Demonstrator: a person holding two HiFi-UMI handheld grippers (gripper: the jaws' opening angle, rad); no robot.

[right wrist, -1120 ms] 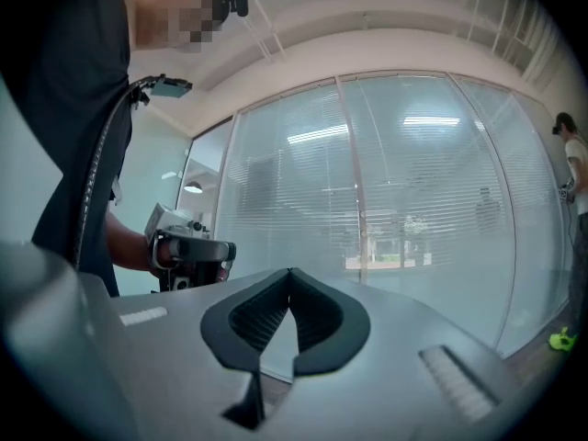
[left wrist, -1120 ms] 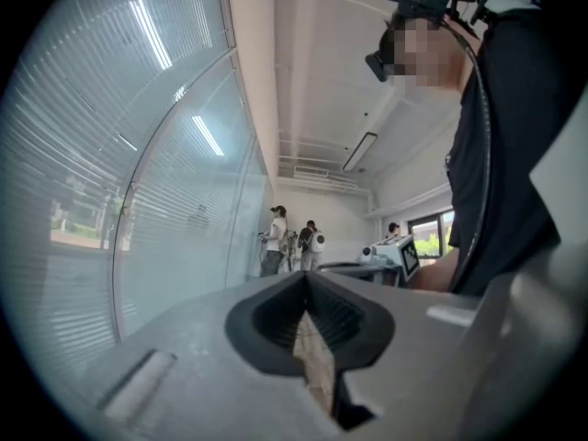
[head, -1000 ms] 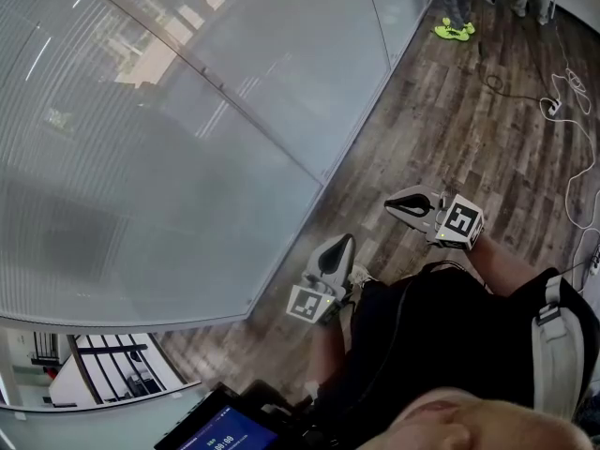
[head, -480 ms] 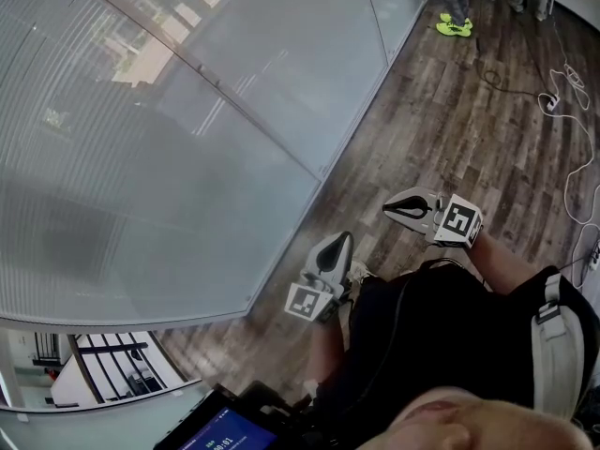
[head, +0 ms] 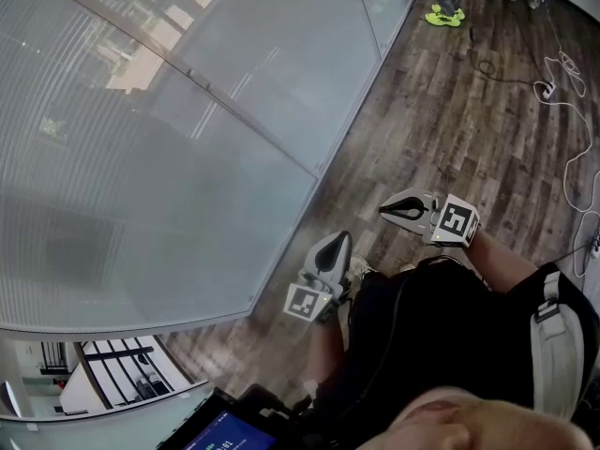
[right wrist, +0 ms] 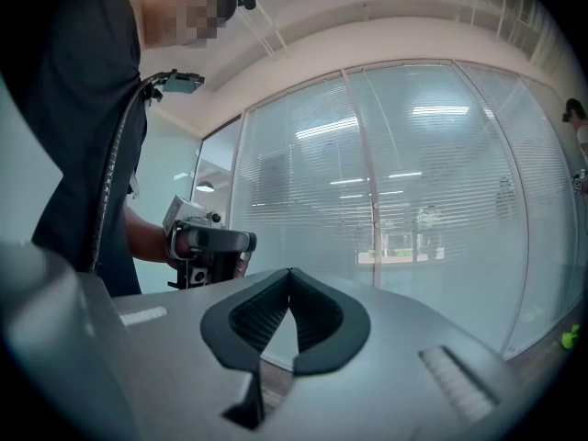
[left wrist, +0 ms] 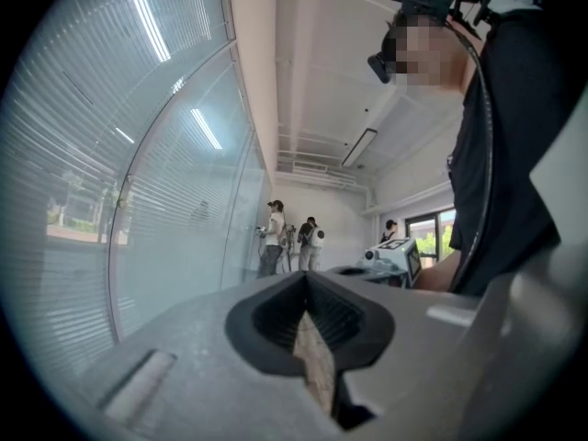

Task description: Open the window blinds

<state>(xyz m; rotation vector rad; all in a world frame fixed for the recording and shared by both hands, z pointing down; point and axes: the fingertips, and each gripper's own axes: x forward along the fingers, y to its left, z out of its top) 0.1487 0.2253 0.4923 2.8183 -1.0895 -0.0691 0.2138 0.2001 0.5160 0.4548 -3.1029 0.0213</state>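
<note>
Held level near the waist: left gripper (head: 336, 247) and right gripper (head: 392, 209), jaws pressed together on nothing — probably a standby carry before approach. Well apart from the window blinds (head: 141, 157), lowered across curved glass at left.

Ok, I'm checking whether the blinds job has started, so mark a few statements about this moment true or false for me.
1. The left gripper and the right gripper are both shut and empty. True.
2. The blinds are lowered. True.
3. The right gripper touches the blinds. False: it hangs apart from them, over the floor.
4. The floor is carpeted. False: it is wood planks.
5. A white cable lies on the floor. True.
</note>
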